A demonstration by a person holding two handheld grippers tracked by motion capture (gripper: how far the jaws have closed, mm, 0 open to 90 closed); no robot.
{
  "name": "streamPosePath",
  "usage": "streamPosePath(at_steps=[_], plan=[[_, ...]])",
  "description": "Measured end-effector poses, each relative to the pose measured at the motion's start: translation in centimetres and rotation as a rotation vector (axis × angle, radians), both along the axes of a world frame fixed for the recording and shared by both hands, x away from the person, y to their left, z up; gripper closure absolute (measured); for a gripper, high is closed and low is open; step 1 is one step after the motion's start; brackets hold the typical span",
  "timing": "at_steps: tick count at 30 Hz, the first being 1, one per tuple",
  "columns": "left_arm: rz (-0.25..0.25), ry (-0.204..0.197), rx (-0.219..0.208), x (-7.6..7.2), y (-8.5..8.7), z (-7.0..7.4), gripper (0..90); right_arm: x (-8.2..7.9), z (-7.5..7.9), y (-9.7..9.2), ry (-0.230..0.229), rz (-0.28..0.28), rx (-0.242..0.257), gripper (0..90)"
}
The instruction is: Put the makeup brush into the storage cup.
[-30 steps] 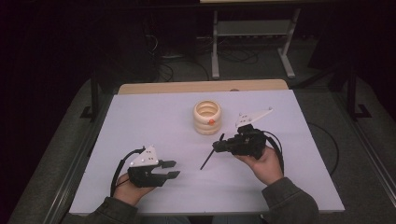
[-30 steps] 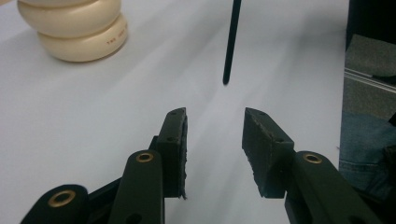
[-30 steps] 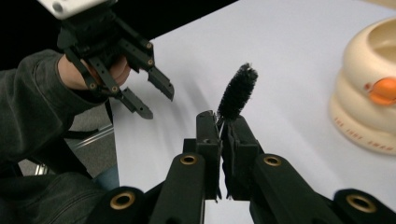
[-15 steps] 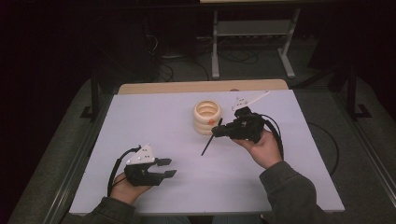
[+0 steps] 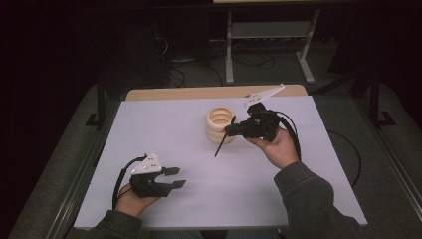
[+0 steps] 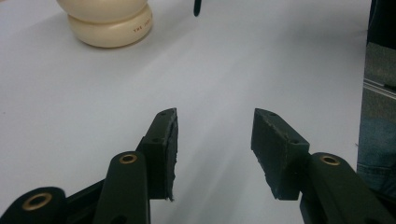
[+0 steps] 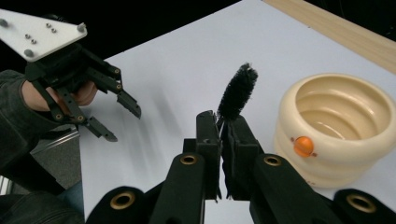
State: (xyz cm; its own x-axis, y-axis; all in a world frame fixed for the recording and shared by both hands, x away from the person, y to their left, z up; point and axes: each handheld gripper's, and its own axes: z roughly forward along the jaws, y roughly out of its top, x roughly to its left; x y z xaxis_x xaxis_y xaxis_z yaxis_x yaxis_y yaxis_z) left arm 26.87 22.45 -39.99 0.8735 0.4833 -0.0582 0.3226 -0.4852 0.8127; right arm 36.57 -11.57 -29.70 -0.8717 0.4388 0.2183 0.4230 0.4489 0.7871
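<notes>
A cream ribbed pot (image 5: 219, 125) stands near the middle of the white table (image 5: 164, 124); the right gripper view shows its open mouth and an orange knob on its side (image 7: 303, 145). My right gripper (image 5: 232, 131) is held just right of the pot, shut on a thin black brush (image 5: 220, 145) that slants down toward the table in front of it. In the right gripper view the bristle head (image 7: 238, 92) sticks out past the jaws (image 7: 224, 135). My left gripper (image 5: 176, 178) rests low at the front left, open with nothing between its fingers (image 6: 215, 140).
The pot's base (image 6: 109, 28) and the brush's lower tip (image 6: 197, 7) lie far ahead in the left gripper view. A wooden strip (image 5: 209, 92) edges the table's far side. A metal stand (image 5: 268, 45) and cables sit on the dark floor beyond.
My right gripper has carried the brush up and left, from the table's middle to beside the pot. The left gripper has barely shifted.
</notes>
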Motion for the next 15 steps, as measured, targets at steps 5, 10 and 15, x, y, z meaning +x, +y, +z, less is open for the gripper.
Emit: streamPosePath(at_steps=[5, 10, 15], plan=[[0.000, 0.000, 0.005, 0.0, 0.1, 0.0, 50.6, 0.8, 0.8, 0.0, -0.007, -0.018, -0.005, 84.8], [0.007, 0.011, 0.002, 0.1, 0.2, -0.1, 50.2, 1.7, 1.5, 0.0, -0.003, -0.031, -0.009, 84.8], [0.014, 0.012, -0.005, 0.2, 0.3, -0.2, 50.0, 2.8, 2.1, 0.2, -0.010, -0.053, -0.019, 84.8]])
